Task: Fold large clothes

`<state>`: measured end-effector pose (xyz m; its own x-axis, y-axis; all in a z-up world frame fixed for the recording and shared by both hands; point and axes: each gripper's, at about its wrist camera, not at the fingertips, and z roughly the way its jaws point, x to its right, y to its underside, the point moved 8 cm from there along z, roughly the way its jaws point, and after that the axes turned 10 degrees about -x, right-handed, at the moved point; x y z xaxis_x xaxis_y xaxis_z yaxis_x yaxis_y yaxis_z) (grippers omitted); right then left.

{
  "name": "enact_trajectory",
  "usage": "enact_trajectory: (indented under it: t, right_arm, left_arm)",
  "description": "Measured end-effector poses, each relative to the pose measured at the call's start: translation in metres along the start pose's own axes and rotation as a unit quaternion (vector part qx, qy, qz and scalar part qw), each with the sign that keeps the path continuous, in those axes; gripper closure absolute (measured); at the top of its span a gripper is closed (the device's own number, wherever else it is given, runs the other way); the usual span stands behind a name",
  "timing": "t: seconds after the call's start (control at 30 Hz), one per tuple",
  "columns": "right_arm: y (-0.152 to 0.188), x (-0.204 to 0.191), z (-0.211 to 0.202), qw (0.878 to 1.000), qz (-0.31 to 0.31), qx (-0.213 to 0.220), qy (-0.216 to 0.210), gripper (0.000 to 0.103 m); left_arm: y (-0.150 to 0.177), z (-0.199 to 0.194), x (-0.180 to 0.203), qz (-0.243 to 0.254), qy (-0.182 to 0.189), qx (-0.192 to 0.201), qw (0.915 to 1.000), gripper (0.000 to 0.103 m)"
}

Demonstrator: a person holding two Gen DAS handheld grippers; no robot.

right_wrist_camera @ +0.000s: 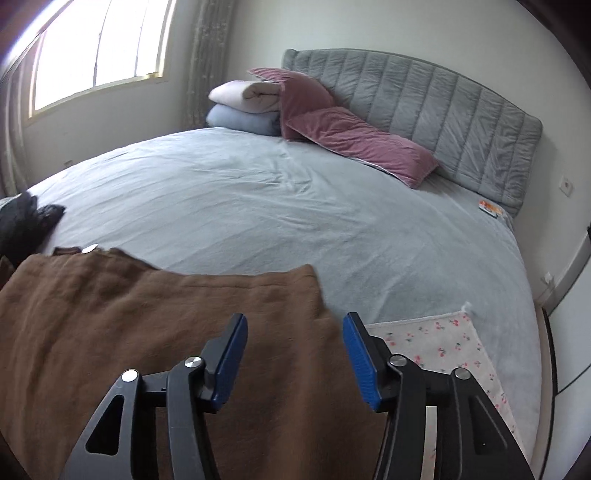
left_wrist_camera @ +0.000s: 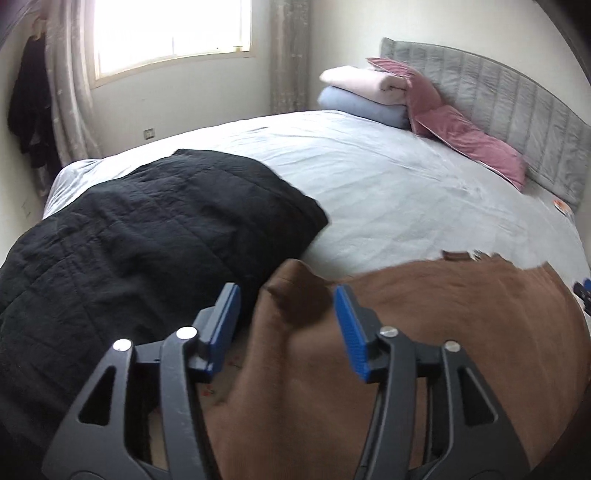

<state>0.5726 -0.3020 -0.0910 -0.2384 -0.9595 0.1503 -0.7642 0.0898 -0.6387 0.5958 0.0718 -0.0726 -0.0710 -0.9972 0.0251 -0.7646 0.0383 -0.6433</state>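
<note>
A large brown garment (left_wrist_camera: 424,332) lies spread on the near part of the bed; it also shows in the right wrist view (right_wrist_camera: 129,332). My left gripper (left_wrist_camera: 286,295) is open, its jaws either side of a raised fold at the garment's left corner. My right gripper (right_wrist_camera: 294,323) is open over the garment's right edge, near its far right corner. Neither holds cloth. A black quilted garment (left_wrist_camera: 147,236) lies on the bed to the left, and its edge shows in the right wrist view (right_wrist_camera: 26,218).
The bed has a pale blue sheet (right_wrist_camera: 277,206) and a grey padded headboard (right_wrist_camera: 424,110). Pink pillows (right_wrist_camera: 354,140) and folded blankets (right_wrist_camera: 243,107) sit at the head. A floral cloth (right_wrist_camera: 443,343) lies at the near right. A window (left_wrist_camera: 166,33) is behind.
</note>
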Motion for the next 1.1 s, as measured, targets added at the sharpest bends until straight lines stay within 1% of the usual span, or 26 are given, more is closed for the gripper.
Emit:
enact_trajectory:
  t: [0.07,0.13,0.17,0.2,0.23,0.27,0.3,0.33,0.37,0.43,0.47,0.5,0.53,0.57,0.6,0.63,0.67,0.7,0.77,0.8,0.87,0.97,1.03,1.1]
  right_arm:
    - [0.009,-0.054,-0.017,0.998,-0.035,0.001,-0.052,0.035]
    - [0.024,-0.110,-0.027,0.992,-0.081,0.004,-0.093,0.033]
    - [0.034,-0.131,-0.028,0.989,-0.102,0.003,-0.103,0.033]
    - [0.043,-0.145,-0.024,0.987,-0.120,-0.003,-0.103,0.033]
    - [0.053,-0.151,-0.016,0.987,-0.132,-0.016,-0.092,0.033]
    - [0.061,-0.145,-0.007,0.987,-0.136,-0.025,-0.083,0.033]
    - [0.067,-0.131,-0.001,0.988,-0.127,-0.029,-0.081,0.033]
    - [0.071,-0.109,0.006,0.990,-0.110,-0.031,-0.077,0.033]
    - [0.075,-0.077,0.014,0.994,-0.084,-0.036,-0.063,0.033]
    - [0.084,-0.006,0.027,0.998,-0.023,-0.049,-0.034,0.033]
    - [0.090,0.026,0.031,0.998,0.006,-0.058,-0.017,0.033]
    - [0.096,0.055,0.032,0.997,0.034,-0.071,0.012,0.033]
    - [0.102,0.075,0.027,0.995,0.060,-0.077,0.016,0.033]
    - [0.105,0.088,0.018,0.994,0.078,-0.080,0.008,0.032]
    - [0.108,0.096,0.007,0.993,0.089,-0.080,0.002,0.031]
    - [0.111,0.098,-0.007,0.993,0.092,-0.075,-0.001,0.031]
    - [0.112,0.097,-0.020,0.994,0.089,-0.068,-0.007,0.031]
    - [0.113,0.093,-0.034,0.994,0.083,-0.064,-0.012,0.031]
    - [0.117,0.077,-0.061,0.996,0.072,-0.055,-0.024,0.029]
    - [0.121,0.066,-0.076,0.996,0.066,-0.050,-0.033,0.028]
    - [0.127,0.044,-0.101,0.996,0.057,-0.044,-0.047,0.023]
    - [0.143,0.007,-0.134,0.996,0.038,-0.048,-0.062,0.021]
    - [0.155,-0.021,-0.153,0.996,0.022,-0.053,-0.073,0.021]
    - [0.170,-0.042,-0.170,0.994,0.022,-0.060,-0.090,0.021]
  left_arm:
    - [0.013,-0.008,0.050,0.032,0.039,-0.008,0.9987,0.032]
    - [0.030,-0.005,0.090,0.053,0.068,-0.022,0.9960,0.032]
    - [0.039,0.000,0.101,0.062,0.070,-0.028,0.9952,0.032]
    - [0.049,0.010,0.105,0.070,0.061,-0.039,0.9950,0.032]
    - [0.055,0.021,0.099,0.074,0.046,-0.052,0.9948,0.032]
    - [0.063,0.034,0.086,0.078,0.030,-0.068,0.9942,0.031]
    - [0.072,0.042,0.068,0.078,0.019,-0.075,0.9939,0.031]
    - [0.076,0.048,0.047,0.067,0.014,-0.079,0.9945,0.031]
    - [0.079,0.050,0.025,0.048,0.015,-0.081,0.9955,0.031]
    - [0.081,0.047,-0.002,0.020,0.041,-0.088,0.9950,0.038]
    - [0.080,0.044,-0.008,0.024,0.035,-0.091,0.9950,0.045]
    - [0.078,0.041,-0.010,0.040,0.017,-0.093,0.9947,0.046]
    - [0.078,0.037,-0.009,0.053,0.002,-0.094,0.9942,0.046]
    - [0.078,0.031,-0.006,0.063,-0.017,-0.095,0.9933,0.046]
    - [0.080,0.023,-0.003,0.070,-0.036,-0.096,0.9922,0.042]
    - [0.084,0.013,0.003,0.075,-0.042,-0.096,0.9917,0.038]
    - [0.088,0.000,0.010,0.078,-0.040,-0.092,0.9919,0.030]
    - [0.093,-0.015,0.019,0.079,-0.033,-0.083,0.9928,0.024]
    - [0.105,-0.043,0.034,0.072,-0.010,-0.069,0.9950,0.019]
    - [0.112,-0.057,0.041,0.061,0.004,-0.068,0.9958,0.016]
    - [0.128,-0.080,0.052,0.035,0.027,-0.080,0.9958,0.012]
    - [0.156,-0.114,0.067,-0.008,0.048,-0.098,0.9940,0.007]
    - [0.174,-0.130,0.078,-0.019,0.053,-0.110,0.9923,0.007]
    - [0.190,-0.144,0.088,-0.023,0.052,-0.120,0.9911,0.006]
